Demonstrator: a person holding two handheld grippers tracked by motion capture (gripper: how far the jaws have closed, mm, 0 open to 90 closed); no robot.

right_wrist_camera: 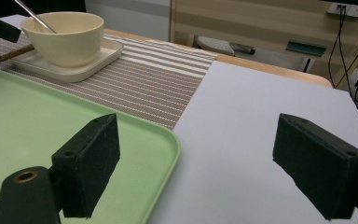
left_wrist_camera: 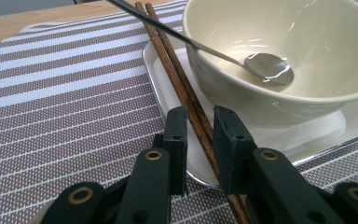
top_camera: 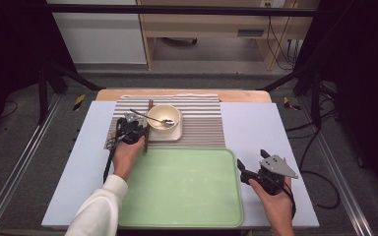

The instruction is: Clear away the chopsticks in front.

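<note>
A pair of dark wooden chopsticks (left_wrist_camera: pixel 177 70) lies along the left rim of a square white plate (left_wrist_camera: pixel 165 86). A cream bowl (left_wrist_camera: pixel 261 102) stands on that plate with a metal spoon (left_wrist_camera: pixel 268 67) inside. My left gripper (left_wrist_camera: pixel 200 126) has its two jaws tight against the chopsticks from both sides, near their front end. From above, the left gripper (top_camera: pixel 141 133) sits just left of the bowl (top_camera: pixel 163 113), beside the chopsticks (top_camera: pixel 148 118). My right gripper (top_camera: pixel 252 160) is open and holds nothing, at the right edge of the green tray (top_camera: pixel 187 187).
A brown-and-white striped placemat (top_camera: pixel 202 123) lies under the plate at the back of the pale blue table top (top_camera: pixel 256 128). The green tray (right_wrist_camera: pixel 37 107) fills the front middle. Black frame posts stand at both sides.
</note>
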